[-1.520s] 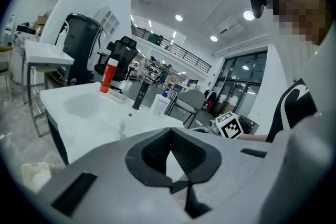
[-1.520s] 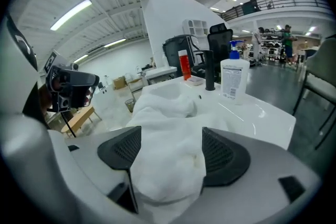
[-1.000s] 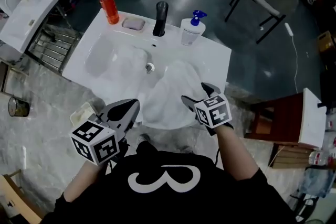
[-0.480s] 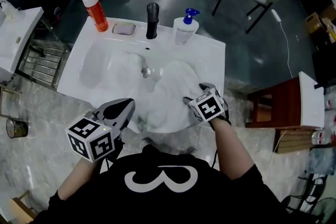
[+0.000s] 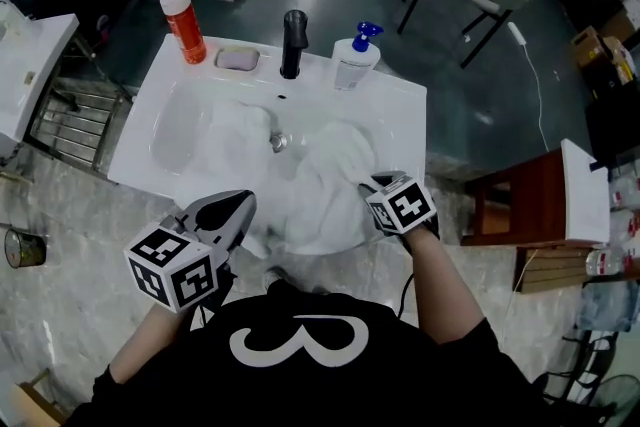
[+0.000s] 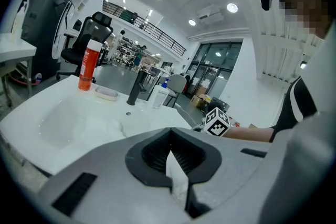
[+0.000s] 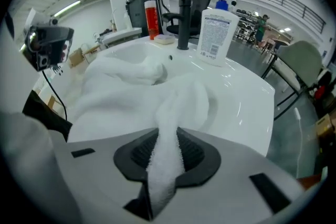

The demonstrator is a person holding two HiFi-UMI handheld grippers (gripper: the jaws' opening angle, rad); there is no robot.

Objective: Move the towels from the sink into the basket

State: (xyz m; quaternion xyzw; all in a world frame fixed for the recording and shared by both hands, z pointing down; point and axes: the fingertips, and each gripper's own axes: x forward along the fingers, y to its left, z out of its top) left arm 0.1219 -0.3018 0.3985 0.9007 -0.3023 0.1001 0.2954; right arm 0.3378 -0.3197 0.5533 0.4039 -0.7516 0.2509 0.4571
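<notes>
Dim overhead view, overexposed whites, fisheye-warped edges

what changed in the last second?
Right tongs came down onto the right-hand towel in the sink; their jaws have just been closing and now pinch a fold of it. Left tongs, other towel, orange bottle, faucet and soap dispenser unchanged.

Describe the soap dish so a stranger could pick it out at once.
Start at the white sink; along its back ledge stand an orange bottle and a black faucet. Between them lies the shallow pale soap dish, the only low, flat item among upright ones.
</notes>
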